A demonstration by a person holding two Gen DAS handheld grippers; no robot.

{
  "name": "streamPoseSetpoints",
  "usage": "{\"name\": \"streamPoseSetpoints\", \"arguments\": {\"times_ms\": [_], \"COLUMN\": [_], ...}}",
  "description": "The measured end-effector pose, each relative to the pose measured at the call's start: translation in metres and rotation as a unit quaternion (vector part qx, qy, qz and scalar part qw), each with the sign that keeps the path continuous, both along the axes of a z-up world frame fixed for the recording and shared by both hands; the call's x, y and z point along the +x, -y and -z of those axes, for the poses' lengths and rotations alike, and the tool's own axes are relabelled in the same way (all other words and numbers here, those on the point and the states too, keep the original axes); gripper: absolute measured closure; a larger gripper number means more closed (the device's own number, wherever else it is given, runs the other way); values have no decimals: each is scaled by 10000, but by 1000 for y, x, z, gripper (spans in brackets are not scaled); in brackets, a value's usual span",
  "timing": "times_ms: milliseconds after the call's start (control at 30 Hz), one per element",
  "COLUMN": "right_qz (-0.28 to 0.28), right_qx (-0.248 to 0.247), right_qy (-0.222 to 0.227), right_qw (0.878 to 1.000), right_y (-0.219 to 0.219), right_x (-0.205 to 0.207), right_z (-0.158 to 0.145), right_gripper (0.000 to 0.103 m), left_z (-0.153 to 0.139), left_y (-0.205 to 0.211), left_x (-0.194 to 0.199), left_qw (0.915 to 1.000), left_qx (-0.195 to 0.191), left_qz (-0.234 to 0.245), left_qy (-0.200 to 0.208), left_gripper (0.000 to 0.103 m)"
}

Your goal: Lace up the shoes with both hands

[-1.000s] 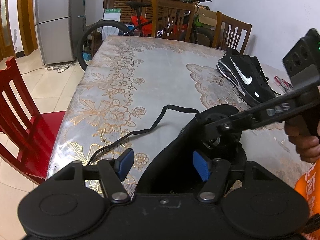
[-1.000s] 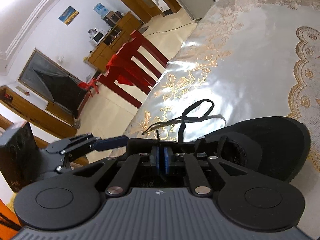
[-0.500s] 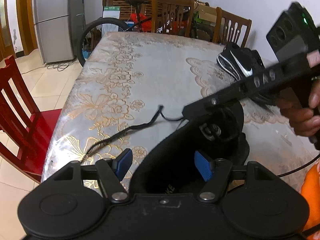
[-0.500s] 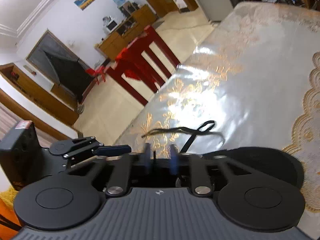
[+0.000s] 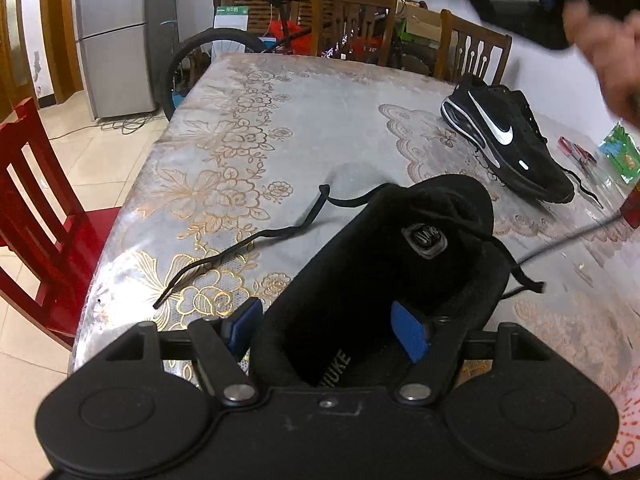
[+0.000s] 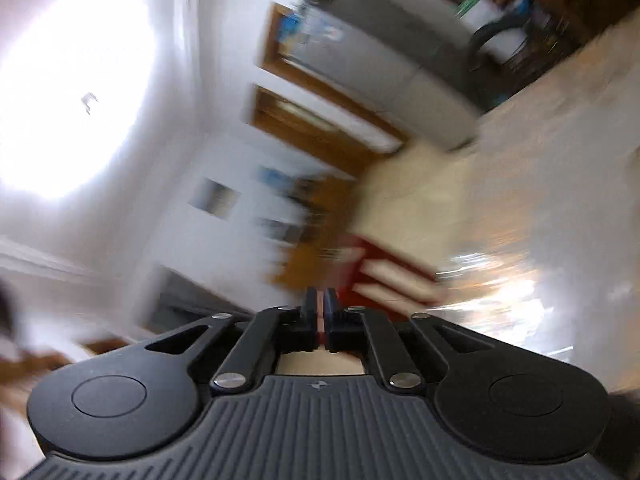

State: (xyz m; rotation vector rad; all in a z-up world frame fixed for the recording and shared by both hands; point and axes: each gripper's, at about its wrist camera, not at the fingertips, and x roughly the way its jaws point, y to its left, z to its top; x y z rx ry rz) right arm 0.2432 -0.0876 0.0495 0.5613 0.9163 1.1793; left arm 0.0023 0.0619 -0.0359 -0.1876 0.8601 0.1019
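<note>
Our right gripper (image 6: 322, 310) has swung up and away, nearly closed on the taut lace (image 5: 568, 242), drawing it through, while our open left gripper (image 5: 326, 330) straddles the shoe (image 5: 384, 280).

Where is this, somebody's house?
Probably yes, a dining room at home. There's a table with a flowery cloth, wooden chairs around it, a fridge and a bicycle parked behind.
</note>
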Motion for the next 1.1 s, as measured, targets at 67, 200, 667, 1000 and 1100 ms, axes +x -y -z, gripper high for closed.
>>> {"name": "streamPoseSetpoints", "arguments": {"times_ms": [67,200,667,1000,1100], "right_qz": [-283,-1221,-2174,-1355,-1354], "right_qx": [-971,-1759,-2281,2030,2452], "right_qy": [459,399,-211,-968,-664], "right_qw": [9938,9760,9488,9649,9577], "right_y": [-6,-21,-78,-20,-19], "right_x": [-15,-50,-53,-13,-12], "right_z": [11,43,74,-31,-62], "right_gripper": [75,75,99,99,99], "left_z": [0,1,1,1,2], "left_y": [1,1,6,8,9], "left_x": [-1,-2,-6,-4,-4], "left_qw": [10000,10000,9996,9992,9992], "left_qx": [-11,-15,197,361,385], "left_qz": [-19,-40,-40,62,101], "left_qy": [17,44,181,129,86], "left_gripper": [33,33,31,30,28]}}
